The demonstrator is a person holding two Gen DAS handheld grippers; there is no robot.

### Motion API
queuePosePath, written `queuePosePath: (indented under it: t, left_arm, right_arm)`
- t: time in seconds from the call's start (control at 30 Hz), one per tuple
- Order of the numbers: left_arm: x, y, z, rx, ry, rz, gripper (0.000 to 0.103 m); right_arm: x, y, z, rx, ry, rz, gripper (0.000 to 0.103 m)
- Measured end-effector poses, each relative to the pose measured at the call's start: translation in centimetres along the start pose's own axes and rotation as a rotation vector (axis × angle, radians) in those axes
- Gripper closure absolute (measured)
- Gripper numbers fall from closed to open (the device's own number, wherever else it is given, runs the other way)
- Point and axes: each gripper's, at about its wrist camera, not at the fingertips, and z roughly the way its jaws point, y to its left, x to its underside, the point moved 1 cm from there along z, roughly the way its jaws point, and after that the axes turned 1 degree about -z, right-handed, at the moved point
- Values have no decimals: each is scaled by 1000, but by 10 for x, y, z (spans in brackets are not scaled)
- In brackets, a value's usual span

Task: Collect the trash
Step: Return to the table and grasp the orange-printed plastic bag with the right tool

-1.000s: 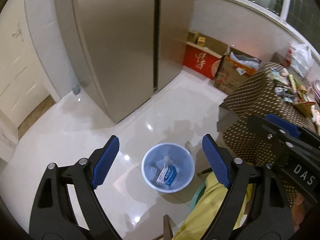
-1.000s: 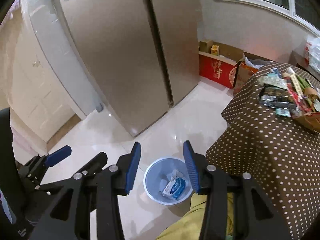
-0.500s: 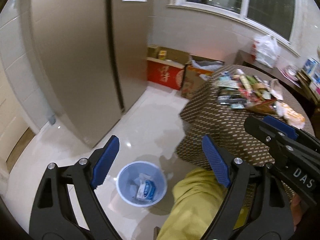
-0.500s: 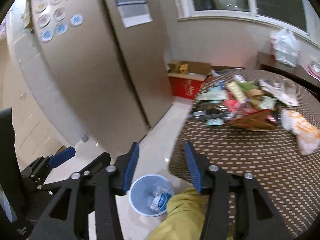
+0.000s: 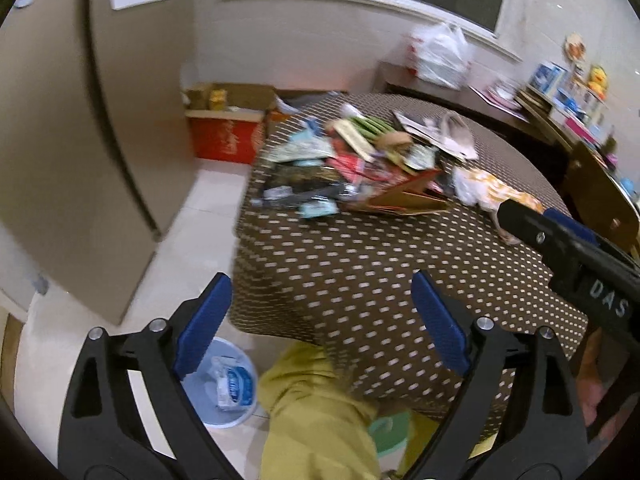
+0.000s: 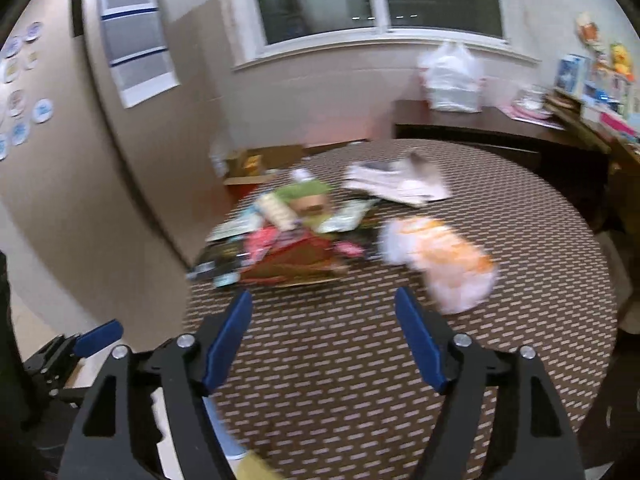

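A pile of wrappers and packets [image 5: 352, 168] lies on a round table with a brown dotted cloth [image 5: 380, 272]; the pile also shows in the right wrist view [image 6: 288, 240]. An orange-and-white plastic bag [image 6: 440, 268] lies to its right. A light blue bin [image 5: 224, 388] with a blue-and-white packet inside stands on the floor at the lower left. My left gripper [image 5: 320, 320] is open and empty, above the table's near edge. My right gripper [image 6: 324, 344] is open and empty, over the cloth short of the pile.
A tall beige fridge [image 5: 80, 120] stands at the left. Red and cardboard boxes [image 5: 228, 128] sit on the floor behind the table. A dark sideboard [image 6: 500, 128] with a white plastic bag [image 6: 452, 76] runs under the window. My yellow-trousered leg [image 5: 316, 412] is below.
Both grippers have swung up and to the right, from looking down at the bin to facing the table and its pile. The right gripper has opened wider. Both stay empty.
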Motion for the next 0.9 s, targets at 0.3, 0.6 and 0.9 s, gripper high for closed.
queuePosePath:
  t: [0.3,0.6,0.9]
  left_arm:
    - [-19,-17,36,20,38,36,13]
    - [-53,28,54,59,25,-75,13]
    - [-70,37,93,89,74,-143,13]
  right_arm:
    - [-11,-58,40,138,62,33,24]
    - [-19,-70,95,186,139,-59,24]
    - [-17,-76,119,152,187,-23,54]
